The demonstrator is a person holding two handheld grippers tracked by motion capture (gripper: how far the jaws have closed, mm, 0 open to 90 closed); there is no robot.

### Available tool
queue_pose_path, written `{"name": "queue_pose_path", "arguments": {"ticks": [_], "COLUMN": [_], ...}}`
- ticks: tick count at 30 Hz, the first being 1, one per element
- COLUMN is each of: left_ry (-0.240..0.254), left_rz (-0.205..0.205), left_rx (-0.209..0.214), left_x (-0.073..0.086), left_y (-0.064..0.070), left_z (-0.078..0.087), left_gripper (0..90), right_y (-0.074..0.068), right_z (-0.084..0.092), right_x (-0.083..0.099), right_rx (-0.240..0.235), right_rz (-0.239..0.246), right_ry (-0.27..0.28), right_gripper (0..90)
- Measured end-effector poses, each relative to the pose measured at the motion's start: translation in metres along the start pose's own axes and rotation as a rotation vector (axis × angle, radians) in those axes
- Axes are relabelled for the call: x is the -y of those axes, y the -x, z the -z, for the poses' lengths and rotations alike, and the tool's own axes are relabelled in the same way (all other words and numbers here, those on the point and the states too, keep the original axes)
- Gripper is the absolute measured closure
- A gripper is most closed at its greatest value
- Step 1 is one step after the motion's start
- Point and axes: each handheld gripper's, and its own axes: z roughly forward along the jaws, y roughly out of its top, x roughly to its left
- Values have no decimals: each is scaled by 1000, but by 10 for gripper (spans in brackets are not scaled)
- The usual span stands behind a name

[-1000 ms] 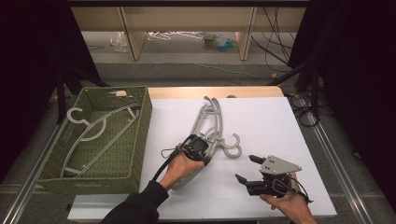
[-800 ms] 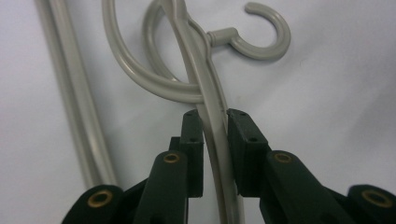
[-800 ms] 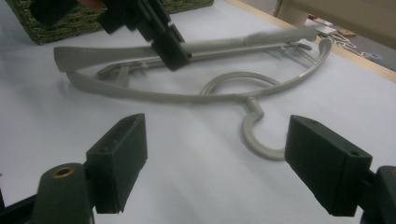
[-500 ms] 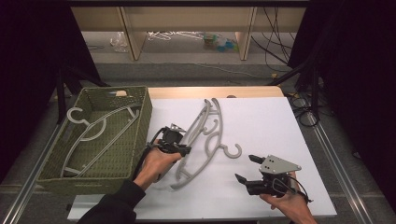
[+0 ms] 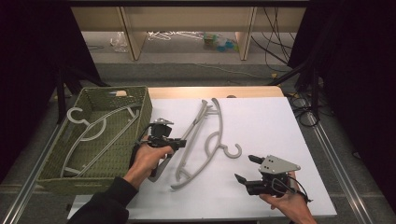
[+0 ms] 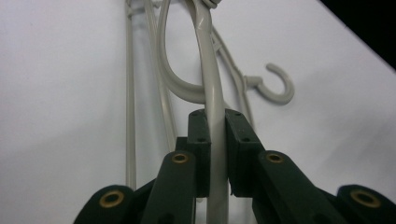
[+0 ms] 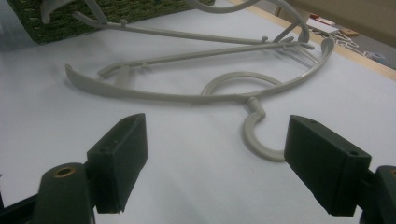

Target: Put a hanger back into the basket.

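Left gripper (image 5: 181, 143) clamped on a grey plastic hanger (image 6: 211, 93).

We see the held hanger raised at the white table's (image 5: 280, 126) left side, beside the green woven basket (image 5: 116, 154); a second hanger (image 5: 212, 144) lies flat alongside. The right gripper (image 5: 247, 169) rests near the front edge, jaws wide apart and empty.

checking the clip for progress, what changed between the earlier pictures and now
The left gripper has closed its jaws on a pale grey plastic hanger and drawn it left, toward the green woven basket. The second grey hanger on the white tabletop shifted a little with it. The right gripper stayed put, open; the basket's own hanger is unmoved.
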Motion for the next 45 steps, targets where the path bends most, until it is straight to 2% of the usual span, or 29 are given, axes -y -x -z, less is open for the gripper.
{"name": "queue_pose_path", "arguments": {"ticks": [3, 8, 9, 12, 13, 14, 15, 16, 20, 21, 22, 23, 24, 25, 26, 27, 28, 29, 31, 32, 35, 37, 39, 40, 41, 44, 45], "left_ry": [38, 60, 80, 93, 114, 114, 138, 138, 160, 176, 173, 179, 201, 201, 221, 221, 238, 238, 248, 248, 238, 247, 252, 263, 263, 253, 249], "left_rz": [37, 37, 58, 59, 58, 58, 51, 51, 46, 34, 47, 43, 57, 57, 61, 61, 50, 50, 40, 40, 14, 15, 35, 40, 40, 35, 21], "left_rx": [30, 49, 61, 63, 77, 77, 83, 83, 98, 101, 95, 95, 103, 103, 109, 109, 95, 95, 75, 75, 35, 33, 13, 21, 21, 25, 14], "left_x": [-2, -3, -5, -6, -7, -7, -8, -8, -8, -8, -7, -7, -7, -7, -8, -8, -10, -10, -10, -10, -9, -8, -5, -3, -3, 1, 4], "left_y": [-1, -1, -2, -1, 0, 0, 1, 1, -1, -3, -4, -6, -10, -10, -16, -16, -20, -20, -29, -29, -41, -45, -58, -63, -63, -75, -82], "left_z": [10, 22, 29, 37, 47, 47, 58, 58, 77, 82, 88, 94, 106, 106, 119, 119, 131, 131, 147, 147, 165, 169, 180, 183, 183, 193, 200], "left_gripper": [813, 813, 813, 813, 813, 813, 813, 813, 813, 813, 813, 812, 813, 812, 812, 812, 812, 813, 812, 812, 811, 812, 812, 812, 812, 812, 812], "right_y": [0, 0, -1, -1, -1, -1, 0, 0, -1, 0, -1, 0, -1, -1, 0, 0, 0, 0, 0, 0, 0, 0, 0, 0, 0, 0, 0], "right_z": [0, 0, -1, -2, -2, -2, -1, -1, -2, -2, -2, -1, -1, -1, -1, -1, -2, -2, -2, -2, -2, -2, -3, -3, -3, -3, -3], "right_x": [0, 0, 0, 0, 0, 0, 0, 0, 0, 0, 0, 0, 0, 0, 0, 0, 0, 0, 0, 0, 0, 0, 0, 0, 0, 0, 0], "right_rx": [-1, -1, 3, 0, 1, 1, -4, -3, 0, 1, -4, -3, -4, -4, -3, -3, -2, -2, -2, -2, -4, -3, -3, -3, -3, -3, -2], "right_rz": [-1, -2, -3, -4, -3, -3, -5, -4, -6, -3, -6, -2, -5, -5, -4, -4, -3, -3, -3, -3, -5, -5, -4, -3, -3, -7, -5], "right_ry": [-1, 1, 10, 9, 8, 8, -1, -1, 9, 10, 4, 1, 0, 0, -1, -1, -1, -1, -2, -2, -2, -2, -1, -2, -2, -2, -5], "right_gripper": [224, 224, 224, 224, 224, 224, 224, 224, 225, 225, 224, 225, 225, 225, 225, 225, 225, 225, 225, 225, 225, 225, 226, 226, 226, 226, 226]}}
